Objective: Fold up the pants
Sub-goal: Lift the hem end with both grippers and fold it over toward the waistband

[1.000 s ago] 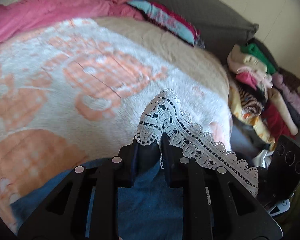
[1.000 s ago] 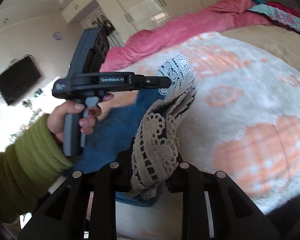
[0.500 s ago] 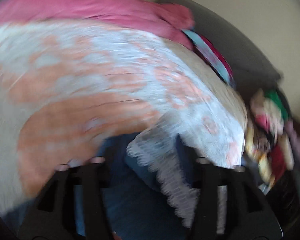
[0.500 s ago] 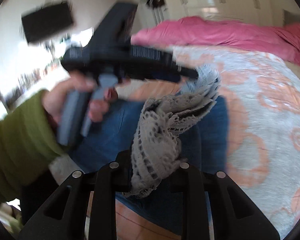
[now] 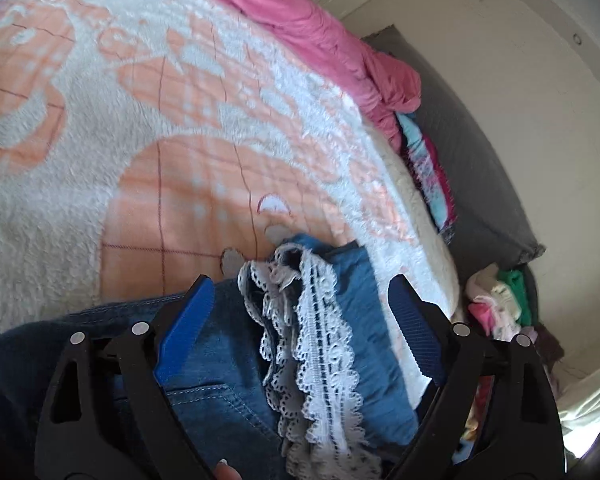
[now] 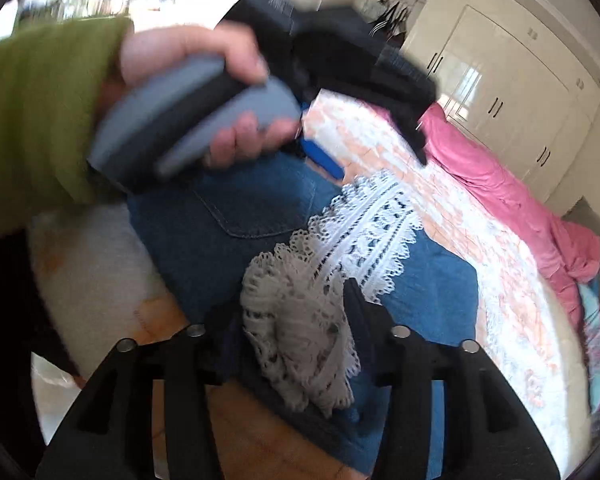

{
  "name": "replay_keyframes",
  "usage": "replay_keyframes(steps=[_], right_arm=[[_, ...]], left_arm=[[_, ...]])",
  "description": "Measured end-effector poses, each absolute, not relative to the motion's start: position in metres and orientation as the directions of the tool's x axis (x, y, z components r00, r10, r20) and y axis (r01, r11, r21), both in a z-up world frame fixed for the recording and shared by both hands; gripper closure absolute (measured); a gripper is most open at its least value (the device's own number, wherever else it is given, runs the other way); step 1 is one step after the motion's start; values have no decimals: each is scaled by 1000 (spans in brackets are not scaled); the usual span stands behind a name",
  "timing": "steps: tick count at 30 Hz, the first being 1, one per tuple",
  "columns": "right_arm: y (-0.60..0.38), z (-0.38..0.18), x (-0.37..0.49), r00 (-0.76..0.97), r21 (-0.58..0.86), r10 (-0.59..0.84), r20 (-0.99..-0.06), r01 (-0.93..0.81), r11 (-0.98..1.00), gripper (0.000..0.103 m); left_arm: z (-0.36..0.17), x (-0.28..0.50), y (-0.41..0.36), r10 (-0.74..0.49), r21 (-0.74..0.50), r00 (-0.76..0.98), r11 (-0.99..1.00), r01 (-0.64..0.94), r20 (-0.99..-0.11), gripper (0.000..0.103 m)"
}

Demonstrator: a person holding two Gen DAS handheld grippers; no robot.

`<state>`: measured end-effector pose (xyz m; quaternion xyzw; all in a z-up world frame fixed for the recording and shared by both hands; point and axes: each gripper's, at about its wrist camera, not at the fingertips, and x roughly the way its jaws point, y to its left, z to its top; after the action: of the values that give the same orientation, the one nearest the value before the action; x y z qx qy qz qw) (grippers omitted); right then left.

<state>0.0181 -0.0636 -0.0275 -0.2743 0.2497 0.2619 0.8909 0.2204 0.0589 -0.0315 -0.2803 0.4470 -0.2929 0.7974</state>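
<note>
The pants [image 5: 204, 364], blue denim with a white lace hem [image 5: 320, 356], lie folded on the bed's blanket [image 5: 148, 128], which is fuzzy white with peach patterning. In the left wrist view the left hand-held gripper [image 5: 300, 304] has its jaws wide apart and opening; the lace and denim lie between the blue pads [image 5: 184, 332] without either pad pressing on them. In the right wrist view the right hand-held gripper [image 6: 290, 310] is also opening, with a bunched wad of lace [image 6: 296, 340] sitting between its fingers; the fingers stand beside the wad, and the cloth rests on the pants rather than hanging from them. A back pocket [image 6: 256, 208] of the pants faces up just beyond the lace. Above it a hand [image 6: 204, 92] in a green sleeve [image 6: 40, 112] holds the grey handle of the left tool, blurred. A pink duvet [image 6: 512, 200] lies along the far edge of the bed, with white wardrobes [image 6: 496, 80] behind. In the left view, a pile of clothes [image 5: 500, 304] sits beyond the bed corner.
</note>
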Motion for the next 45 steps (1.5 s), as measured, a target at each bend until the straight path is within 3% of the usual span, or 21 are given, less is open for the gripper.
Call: replay_keyframes(steps=[2,5,8,9,10,11,16,22,27,31,35,37,45], right_arm=[[-76,-23,13,741,-337,344,-577,-600,726,53],[-89,-22,14,722,-302,344,-601,-603,738,53],[-93,-26,28,695,-262,350,-628,-612,746,56],[-93,-28,35,688,-256,351,-634,-616,745,71],[-88,-29,34,670,-242,361,-648,-631,737,80],[-84,-28,35,657,-234,361,-662,-639,733,88],[-72,-19,36,659,-264,364,-658,-656,707,89],[-70,-38,30,668,-292,361,-650,-659,693,83],[-81,-20,18,610,-159,473,-636,-703,693,58],[-117,7,15,620,-82,514,-593,-682,727,58],[-168,9,40,674,-49,435,-597,-572,819,58],[-187,4,45,682,-19,401,-612,-520,854,58],[-210,5,54,671,74,412,-616,-471,879,58]], left_arm=[[-34,221,51,-698,-684,427,697,218,-575,23],[-36,223,46,-684,-670,430,711,214,-589,43],[-41,227,45,-670,-660,431,724,201,-604,71],[-42,227,44,-660,-652,435,733,193,-613,83],[-44,228,43,-654,-649,435,738,186,-619,85],[-44,228,44,-651,-648,438,740,182,-620,86],[-37,222,45,-628,-618,456,762,194,-631,88],[-49,223,48,-618,-613,448,770,178,-646,88],[-44,217,55,-634,-633,467,752,186,-616,81],[-26,199,69,-571,-589,522,794,153,-634,78],[-7,169,77,-539,-578,576,804,136,-614,77],[-2,147,74,-519,-557,588,819,135,-620,73],[-23,66,68,-479,-560,570,827,39,-667,70]])
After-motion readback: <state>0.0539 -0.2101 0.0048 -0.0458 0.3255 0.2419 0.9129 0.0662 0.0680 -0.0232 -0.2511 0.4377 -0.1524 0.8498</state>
